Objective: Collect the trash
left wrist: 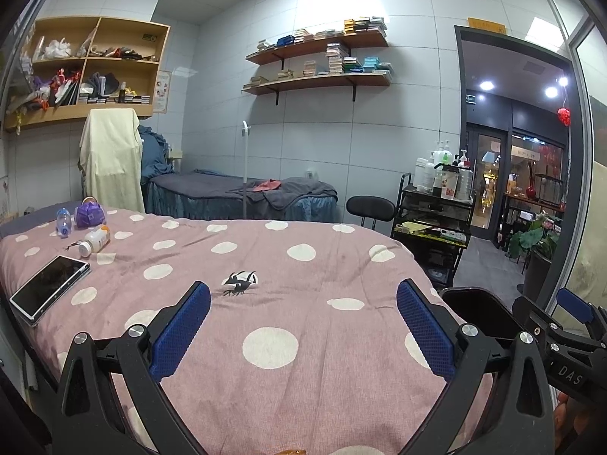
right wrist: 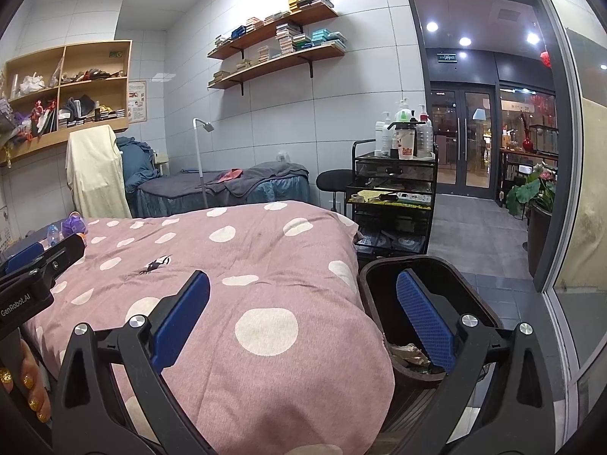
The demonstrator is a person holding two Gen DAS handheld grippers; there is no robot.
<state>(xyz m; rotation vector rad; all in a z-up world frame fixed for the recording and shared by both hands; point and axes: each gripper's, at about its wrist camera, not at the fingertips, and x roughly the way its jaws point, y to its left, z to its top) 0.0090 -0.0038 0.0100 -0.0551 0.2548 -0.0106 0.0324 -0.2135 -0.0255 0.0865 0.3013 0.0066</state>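
Note:
A pink blanket with white dots (left wrist: 288,265) covers the bed. On it lies a small black stringy scrap (left wrist: 239,283), also seen further off as the scrap (right wrist: 155,264). My left gripper (left wrist: 303,335) is open and empty, hovering low over the blanket just short of the scrap. My right gripper (right wrist: 303,326) is open and empty too, straddling the bed's right edge and a dark brown bin (right wrist: 373,265). The bin holds crumpled paper (right wrist: 408,352). Its rim (left wrist: 474,297) shows past my left gripper's right finger.
At the bed's far left lie a white pill bottle (left wrist: 95,241), a purple pouch (left wrist: 90,215), a small blue bottle (left wrist: 63,222) and a tablet (left wrist: 49,286). A black cart with bottles (right wrist: 394,189) and a stool (right wrist: 334,182) stand beyond the bed. A hand (right wrist: 30,386) holds the left tool.

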